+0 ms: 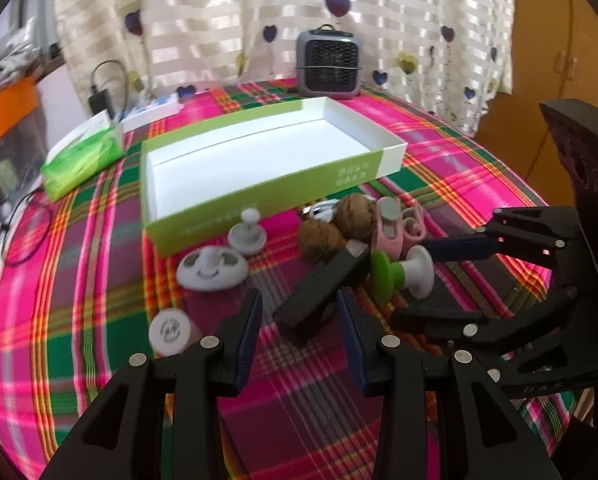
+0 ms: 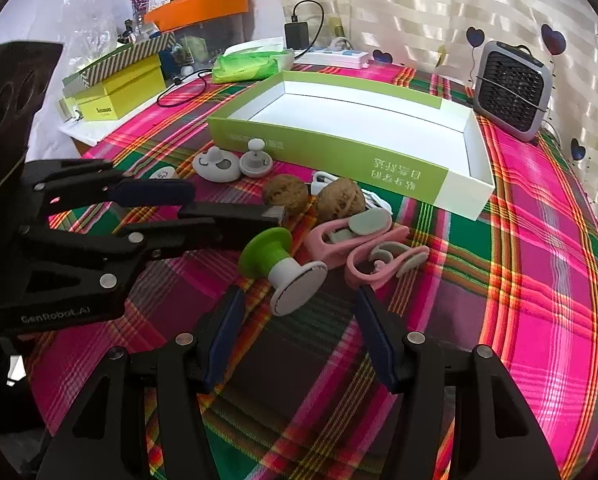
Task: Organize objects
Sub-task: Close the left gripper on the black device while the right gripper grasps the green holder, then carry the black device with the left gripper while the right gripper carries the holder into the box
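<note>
Covering table, plaid cloth (image 2: 539, 280), heart curtain (image 1: 299, 12)

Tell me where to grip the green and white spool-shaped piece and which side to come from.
Grip the green and white spool-shaped piece at its narrow waist between the green flange and the white disc. It lies tipped on the cloth with both wide ends flaring out, so the open right gripper should probably come from above, fingers straddling the neck crosswise.

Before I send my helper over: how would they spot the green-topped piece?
Find the green-and-white box on the plaid cloth. In front lie two walnuts; nearer still, the green-and-white spool-shaped piece lies tipped beside pink clips. Only it has a green disc.
</note>
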### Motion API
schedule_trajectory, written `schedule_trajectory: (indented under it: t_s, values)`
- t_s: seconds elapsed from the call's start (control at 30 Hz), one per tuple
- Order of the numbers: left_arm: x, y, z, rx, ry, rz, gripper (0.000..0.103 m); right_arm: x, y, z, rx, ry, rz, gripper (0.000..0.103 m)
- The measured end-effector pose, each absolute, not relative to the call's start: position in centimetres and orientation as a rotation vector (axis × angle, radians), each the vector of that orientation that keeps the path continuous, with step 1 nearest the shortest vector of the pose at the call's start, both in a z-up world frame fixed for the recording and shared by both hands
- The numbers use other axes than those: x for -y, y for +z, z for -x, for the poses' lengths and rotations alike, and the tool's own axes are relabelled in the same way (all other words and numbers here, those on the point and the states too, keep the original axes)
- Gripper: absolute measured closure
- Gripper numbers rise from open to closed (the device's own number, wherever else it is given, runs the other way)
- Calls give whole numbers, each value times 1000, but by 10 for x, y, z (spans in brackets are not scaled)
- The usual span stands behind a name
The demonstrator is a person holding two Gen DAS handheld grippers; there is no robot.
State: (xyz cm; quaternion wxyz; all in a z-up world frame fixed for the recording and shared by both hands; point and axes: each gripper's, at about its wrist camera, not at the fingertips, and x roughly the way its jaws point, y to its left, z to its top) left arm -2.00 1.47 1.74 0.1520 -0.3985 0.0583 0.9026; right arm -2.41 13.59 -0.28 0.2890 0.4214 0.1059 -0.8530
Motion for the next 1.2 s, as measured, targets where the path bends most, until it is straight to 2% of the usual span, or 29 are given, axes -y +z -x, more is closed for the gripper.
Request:
schedule_trajectory:
  t_s: [0.3,0.33,0.43,0.5,0.57,0.63,1.2]
  values:
    - [-33,13,32,-285,2488,1123,66,-133,-2,30,-267,-2247,-1108,45]
    - [-33,11,33,-285,2486,1131,66,-132,-2,29,-274,-2241,-1106,46]
    - [-32,5,33,-267,2475,1171,67,-130,-2,27,-277,-2216,-1093,58]
    - [-30,5,31,-245,2478,1173,69,-129,-1,26,-287,-2219,-1082,58]
    - [-30,5,27,-235,2477,1175,78,-129,1,24,-288,-2210,-1068,58]
    - [-32,6,21,-230,2480,1180,81,-129,0,22,-291,-2202,-1064,58]
    - [-24,6,8,-110,2571,1206,81,-137,10,10,-228,-2248,-1004,58]
